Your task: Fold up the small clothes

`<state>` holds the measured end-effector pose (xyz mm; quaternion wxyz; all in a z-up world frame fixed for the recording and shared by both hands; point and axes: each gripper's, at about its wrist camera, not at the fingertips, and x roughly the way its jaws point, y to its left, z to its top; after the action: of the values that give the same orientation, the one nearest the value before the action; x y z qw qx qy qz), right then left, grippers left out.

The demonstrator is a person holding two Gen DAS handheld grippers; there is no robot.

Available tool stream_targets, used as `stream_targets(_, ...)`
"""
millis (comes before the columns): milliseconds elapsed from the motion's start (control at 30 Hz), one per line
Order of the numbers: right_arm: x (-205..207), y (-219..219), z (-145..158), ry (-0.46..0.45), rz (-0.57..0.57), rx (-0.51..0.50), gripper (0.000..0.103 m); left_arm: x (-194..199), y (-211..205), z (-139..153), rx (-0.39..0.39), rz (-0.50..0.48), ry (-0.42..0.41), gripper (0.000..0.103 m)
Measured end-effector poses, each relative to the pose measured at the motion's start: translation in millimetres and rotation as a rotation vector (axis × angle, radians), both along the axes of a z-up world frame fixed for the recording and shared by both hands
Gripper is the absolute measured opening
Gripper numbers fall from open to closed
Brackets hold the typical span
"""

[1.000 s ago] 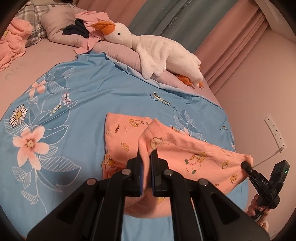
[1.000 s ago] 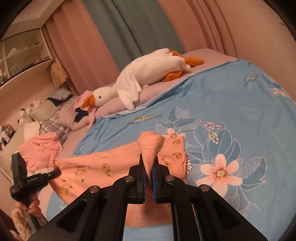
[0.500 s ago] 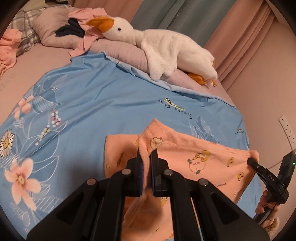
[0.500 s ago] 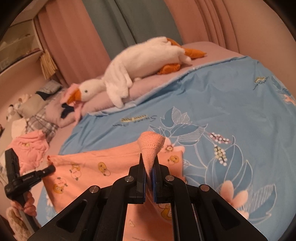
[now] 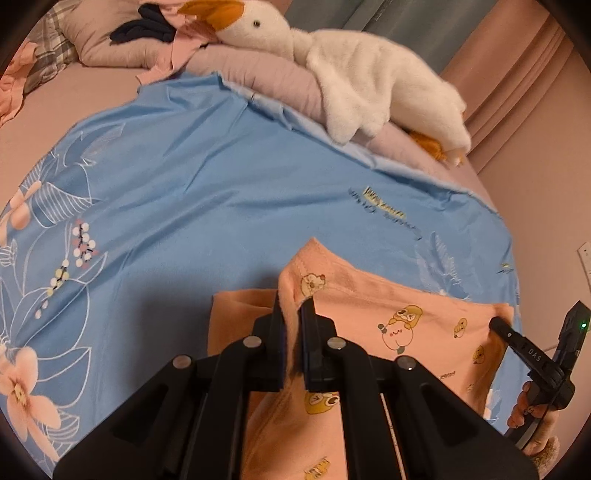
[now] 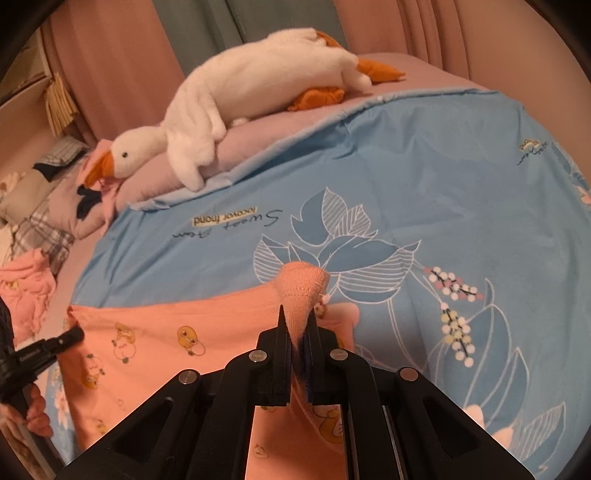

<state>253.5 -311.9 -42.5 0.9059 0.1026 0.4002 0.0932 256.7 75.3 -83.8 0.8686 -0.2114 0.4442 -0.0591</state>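
A small orange garment (image 5: 406,325) printed with cartoon chicks lies on the blue floral sheet (image 5: 184,192). My left gripper (image 5: 292,314) is shut on one corner of it and holds the edge lifted. My right gripper (image 6: 298,325) is shut on the other corner of the same garment (image 6: 166,339), which bunches up between the fingers. The edge stretches taut between the two grippers, folded over the layer lying on the sheet (image 6: 424,184). Each gripper shows at the side of the other's view.
A white plush goose (image 5: 354,70) lies on a mauve pillow roll at the far edge of the sheet. Pillows with dark and pink clothes (image 5: 147,29) sit at the far left. Another pink garment (image 6: 26,291) lies left of the bed. A wall socket (image 5: 585,254) is right.
Both grippers have carried the garment's lifted edge forward toward the goose, over the lower layer. Less of the bottom layer shows beyond the fold. Both stay shut on the cloth.
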Motion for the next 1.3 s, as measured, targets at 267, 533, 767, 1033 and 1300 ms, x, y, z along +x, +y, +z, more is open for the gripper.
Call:
stream_targets(267,21,9,-25,0.062,0.007,-0.061,0.007,19,5,-29,-0.005,0.014,0.079,0.006)
stream_targets(533,30,12,-42,0.107,-0.002,-0.123,0.007,27,6,-47,0.005,0.020,0.140,0.008)
stream_targets(767,33,12,-46,0.108,-0.024,-0.187,0.007,27,6,-50,0.027,0.021,0.135,0.012)
stream_targets(1033,28,20,-36,0.068,-0.119,-0.397,0.013,6,0,-32,0.030,-0.002,0.114,0.048)
stream_targets(1300,-17,-14,4,0.004,-0.127,-0.149,0.061,-52,8,18,0.019,0.014,0.002,0.089)
